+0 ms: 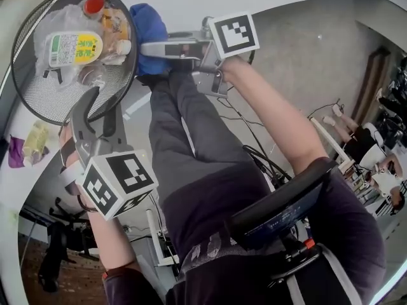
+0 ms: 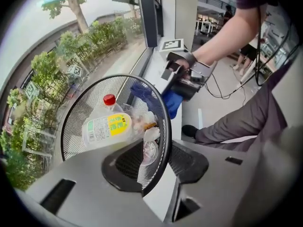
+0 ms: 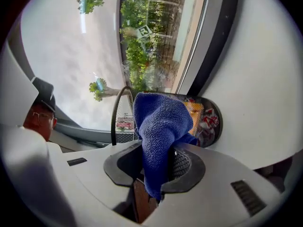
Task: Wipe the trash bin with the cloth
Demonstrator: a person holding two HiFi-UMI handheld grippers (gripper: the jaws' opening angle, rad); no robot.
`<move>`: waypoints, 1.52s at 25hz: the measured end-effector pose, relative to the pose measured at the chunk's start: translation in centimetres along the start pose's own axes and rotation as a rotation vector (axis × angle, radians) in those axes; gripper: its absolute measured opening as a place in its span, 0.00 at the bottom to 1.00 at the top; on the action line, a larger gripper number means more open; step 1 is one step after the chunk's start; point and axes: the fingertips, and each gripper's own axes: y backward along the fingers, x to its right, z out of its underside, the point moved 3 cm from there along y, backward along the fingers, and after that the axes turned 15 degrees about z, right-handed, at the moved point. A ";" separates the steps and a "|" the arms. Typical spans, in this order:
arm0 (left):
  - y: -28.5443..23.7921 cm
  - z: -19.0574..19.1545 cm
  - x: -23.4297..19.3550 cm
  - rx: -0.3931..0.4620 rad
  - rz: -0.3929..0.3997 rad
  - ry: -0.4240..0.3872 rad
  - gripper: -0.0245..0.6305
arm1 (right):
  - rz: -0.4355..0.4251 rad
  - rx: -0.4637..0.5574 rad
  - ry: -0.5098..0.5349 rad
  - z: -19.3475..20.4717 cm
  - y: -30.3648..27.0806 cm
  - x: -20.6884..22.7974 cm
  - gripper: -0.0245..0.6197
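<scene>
Black wire-mesh trash bin [image 1: 38, 97] is sitting by the window [image 3: 71, 46], mouth facing up toward the head camera, with the person's shoe [image 1: 151, 79] close by. Can't tell what it's standing on. A plastic bottle [image 1: 75, 46] with a red cap and yellow label is lying inside it on crumpled wrappers [image 1: 114, 24].

Left tongs [image 2: 157, 167] are pointing steeply down and straddling the near rim of the bin. One jaw is sitting inside, the other outside, with the rim and mesh wall running between them. The gap is middling and the pads are clamping on the mesh, so this side is holding the bin steady.

Right tongs [image 3: 156, 168] are pointing roughly level at a narrow gap and pinching the blue cloth [image 3: 160, 119]. The cloth is bunching out past the tips in a thick wad. That wad is sitting against the outer wall of the bin just under the rim, further round from where the left tongs are gripping. It's touching or a hair off; the views aren't settling which.

The person's forearm [image 1: 273, 116] is reaching out over their leg [image 1: 184, 151] to that side of the bin.
</scene>
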 end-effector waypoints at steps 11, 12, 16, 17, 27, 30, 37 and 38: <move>1.0 3.0 0.4 -0.140 0.049 -0.318 0.34 | 0.085 -0.007 0.101 -1.2 2.0 0.6 0.20; 0.8 3.8 0.1 -0.180 0.037 -0.353 0.34 | 0.080 0.037 0.099 -3.0 2.7 0.3 0.20; 0.4 4.4 -0.9 -0.214 -0.049 -0.401 0.33 | 0.033 0.184 0.141 -10.0 4.5 -2.5 0.20; 0.4 3.9 -0.9 -0.189 -0.056 -0.380 0.30 | 0.026 0.203 0.164 -11.2 4.7 -3.2 0.20; 0.8 0.7 -0.1 -0.034 -0.009 -0.047 0.21 | 0.062 0.147 0.102 -7.0 1.7 -1.4 0.20; 0.8 -0.5 0.3 0.006 -0.002 0.040 0.19 | 0.075 0.105 0.081 -3.2 1.1 -0.8 0.20; 0.6 -1.5 2.0 0.002 0.089 -0.045 0.18 | 0.067 0.059 0.000 2.9 0.5 -0.3 0.20; 1.0 -0.9 2.2 -0.024 0.096 -0.094 0.22 | 0.074 0.056 0.013 2.8 0.5 -0.4 0.20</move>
